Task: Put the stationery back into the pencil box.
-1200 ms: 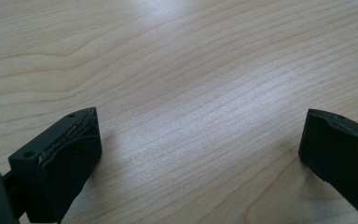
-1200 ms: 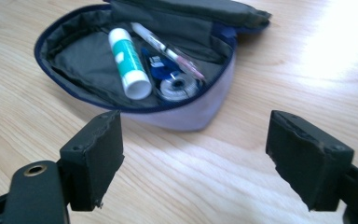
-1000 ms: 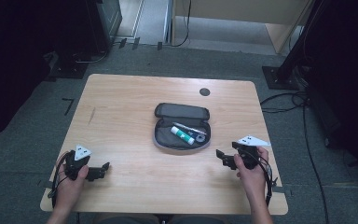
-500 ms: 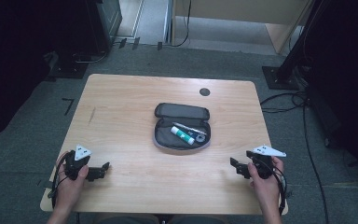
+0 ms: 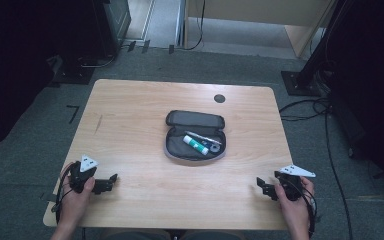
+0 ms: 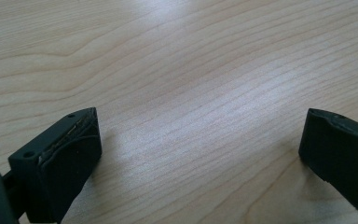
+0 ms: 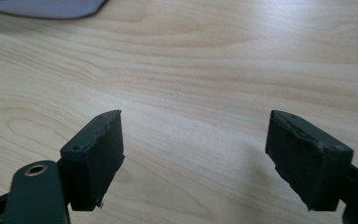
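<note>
At lower left of high view, left gripper (image 5: 111, 183) sits wide, nothing btwn jaws; lower right, right gripper (image 5: 262, 187) wide, empty too. Open pouch (image 5: 195, 119) w/ tube (image 5: 195, 145) at table (image 5: 140, 115) center.

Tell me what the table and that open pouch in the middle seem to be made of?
The table looks like pale wood or a wood-look laminate: flowing grain lines, with a soft sheen where light falls. The pouch seems to be dark grey fabric, matte, with a zip-like edge around its rim; too small to be sure.
</note>
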Demonstrator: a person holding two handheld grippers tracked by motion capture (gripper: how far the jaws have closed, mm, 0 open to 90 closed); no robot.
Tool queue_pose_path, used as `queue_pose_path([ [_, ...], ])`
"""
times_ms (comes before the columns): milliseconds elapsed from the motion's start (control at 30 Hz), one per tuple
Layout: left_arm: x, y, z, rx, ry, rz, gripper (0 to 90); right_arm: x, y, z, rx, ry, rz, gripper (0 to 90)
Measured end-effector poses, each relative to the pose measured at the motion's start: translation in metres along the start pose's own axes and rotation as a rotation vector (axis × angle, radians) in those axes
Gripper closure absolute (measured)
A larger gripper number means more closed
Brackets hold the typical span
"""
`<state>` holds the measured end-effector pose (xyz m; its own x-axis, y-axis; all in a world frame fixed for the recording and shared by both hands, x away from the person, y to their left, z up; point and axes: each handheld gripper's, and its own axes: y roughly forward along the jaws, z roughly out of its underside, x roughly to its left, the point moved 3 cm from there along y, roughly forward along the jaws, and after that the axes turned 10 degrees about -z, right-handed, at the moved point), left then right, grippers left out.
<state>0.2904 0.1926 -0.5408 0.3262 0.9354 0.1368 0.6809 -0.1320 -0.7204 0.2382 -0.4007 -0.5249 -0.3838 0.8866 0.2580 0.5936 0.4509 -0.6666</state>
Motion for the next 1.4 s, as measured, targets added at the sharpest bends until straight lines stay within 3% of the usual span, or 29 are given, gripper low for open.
queue_pose_path([
  [267, 0.0, 0.0, 0.0, 0.0, 0.001, -0.001, 0.0, -0.005, 0.001, 0.014, 0.049, -0.017, 0.038, 18.7],
  [467, 0.0, 0.0, 0.0, 0.0, 0.0, -0.001, 0.0, -0.002, 0.003, 0.017, 0.028, -0.027, 0.05, 16.9],
  [633, 0.0, 0.0, 0.0, 0.0, 0.0, -0.001, 0.0, 0.003, 0.007, 0.021, 0.008, -0.062, 0.092, 13.2],
  [833, 0.0, 0.0, 0.0, 0.0, 0.001, -0.001, 0.0, 0.002, 0.011, 0.022, -0.002, -0.037, 0.121, 2.1],
  [1400, 0.0, 0.0, 0.0, 0.0, 0.0, -0.001, 0.0, 0.001, 0.011, 0.023, 0.003, -0.024, 0.136, 0.0],
])
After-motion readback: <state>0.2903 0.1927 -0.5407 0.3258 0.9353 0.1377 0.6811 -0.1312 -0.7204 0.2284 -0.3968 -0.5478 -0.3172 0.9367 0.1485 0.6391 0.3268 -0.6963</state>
